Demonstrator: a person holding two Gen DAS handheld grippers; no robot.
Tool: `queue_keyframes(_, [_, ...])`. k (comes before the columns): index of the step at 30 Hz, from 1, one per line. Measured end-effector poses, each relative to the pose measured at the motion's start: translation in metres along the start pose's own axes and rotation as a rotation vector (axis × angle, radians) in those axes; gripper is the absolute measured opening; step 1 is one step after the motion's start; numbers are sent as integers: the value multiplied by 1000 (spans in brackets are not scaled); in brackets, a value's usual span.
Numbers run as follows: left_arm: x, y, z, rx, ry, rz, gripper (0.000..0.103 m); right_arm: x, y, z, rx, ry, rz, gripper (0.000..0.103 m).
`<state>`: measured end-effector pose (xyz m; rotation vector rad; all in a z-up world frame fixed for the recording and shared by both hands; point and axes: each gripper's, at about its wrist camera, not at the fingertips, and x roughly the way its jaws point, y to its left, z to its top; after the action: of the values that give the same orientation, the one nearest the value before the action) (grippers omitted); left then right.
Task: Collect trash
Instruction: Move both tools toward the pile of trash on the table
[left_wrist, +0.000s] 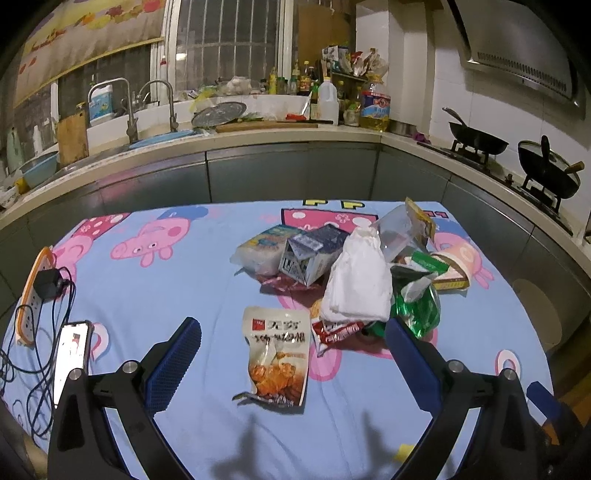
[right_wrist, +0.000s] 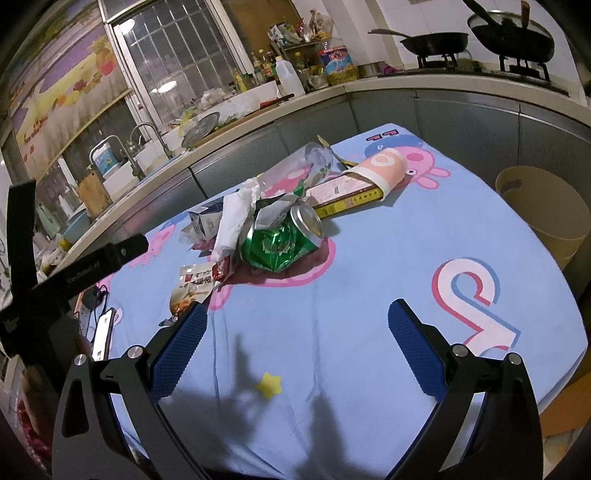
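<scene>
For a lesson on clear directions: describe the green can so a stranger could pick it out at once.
Start at the blue cartoon-pig cloth covering the table, then find the trash pile near its middle. The can lies on its side at the pile's near edge, beside crumpled white paper. It is the only crushed, shiny green metal item, silver top showing.

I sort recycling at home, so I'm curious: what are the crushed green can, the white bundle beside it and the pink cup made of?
The green can looks like thin, shiny metal, probably aluminium: it has creased sharply and its silver top glints. The white bundle seems to be matte tissue or soft paper, crumpled in limp folds, though thin plastic is possible. The pink cup looks like matte paperboard with a white rolled rim.
</scene>
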<state>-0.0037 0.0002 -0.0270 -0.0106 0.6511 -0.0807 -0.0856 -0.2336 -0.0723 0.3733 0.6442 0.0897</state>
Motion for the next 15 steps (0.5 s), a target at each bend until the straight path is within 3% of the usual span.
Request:
queue_keyframes(4, [-4,4,-17,-16,10,-2,99,6,0,-2,6,46,73,97])
queue_keyframes(9, [-15,5,-50,19,18,34,99,9,1,-3,12,43,68,97])
queue_keyframes(15, [-19,4,-66,10,56,-56,99,11,2,0,17,45,98,97])
